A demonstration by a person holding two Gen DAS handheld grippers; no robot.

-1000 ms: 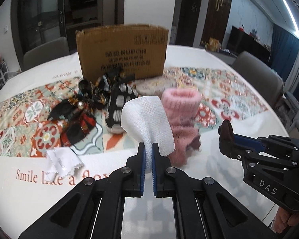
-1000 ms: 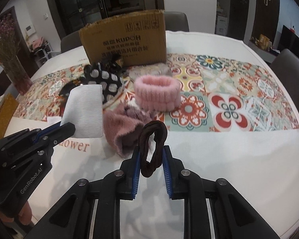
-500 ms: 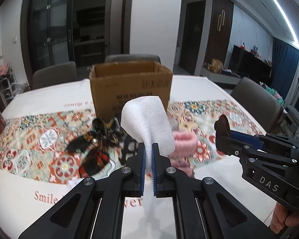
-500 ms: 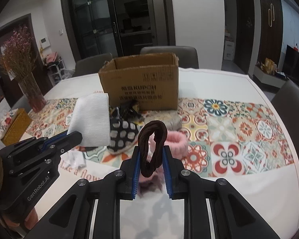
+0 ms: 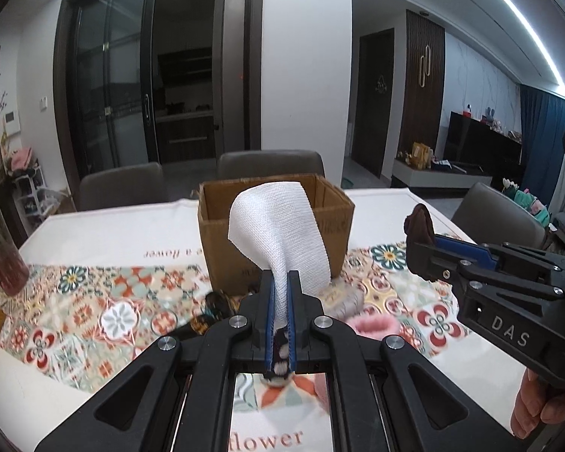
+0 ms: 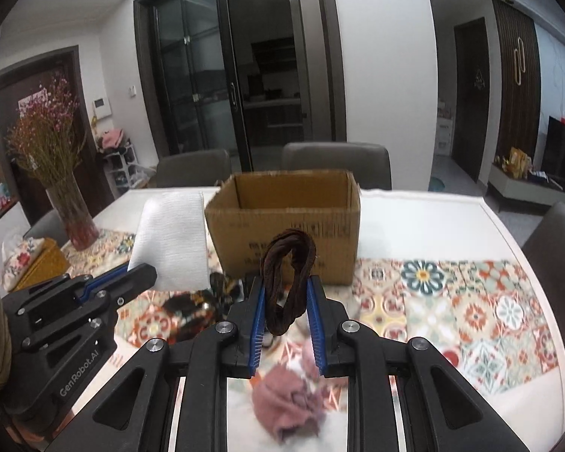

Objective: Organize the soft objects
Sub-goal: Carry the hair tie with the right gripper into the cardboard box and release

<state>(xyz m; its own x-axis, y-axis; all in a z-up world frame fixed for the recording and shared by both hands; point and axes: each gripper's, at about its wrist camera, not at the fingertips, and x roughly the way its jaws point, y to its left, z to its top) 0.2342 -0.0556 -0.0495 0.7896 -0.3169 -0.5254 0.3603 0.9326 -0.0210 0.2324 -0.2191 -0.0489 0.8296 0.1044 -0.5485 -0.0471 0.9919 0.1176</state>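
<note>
Two black tools with blue pads fill the near foreground. Left tool (image 5: 281, 301) is clenched on one white ribbed cloth (image 5: 278, 233), which stands up from its pads and hides the middle of the box behind it. Right tool (image 6: 285, 301) grips one dark brown looped hair band (image 6: 288, 275), whose upper loop covers part of the box front. Below, on the white surface (image 6: 433, 226) with its patterned tile runner (image 6: 471, 301), the right view alone shows one blurred mauve fuzzy item (image 6: 290, 395), while the left view alone shows one pink fluffy band (image 5: 373, 326) and one grey knitted piece (image 5: 342, 297). Dark patterned hair accessories (image 6: 192, 309) lie left of centre; their number cannot be told. Farther off stands one open brown cardboard box (image 6: 286, 226). Far left, only the right view shows the whole vase of dried pink flowers (image 6: 71, 203). Two grey chairs (image 6: 335, 162) stand beyond.
</note>
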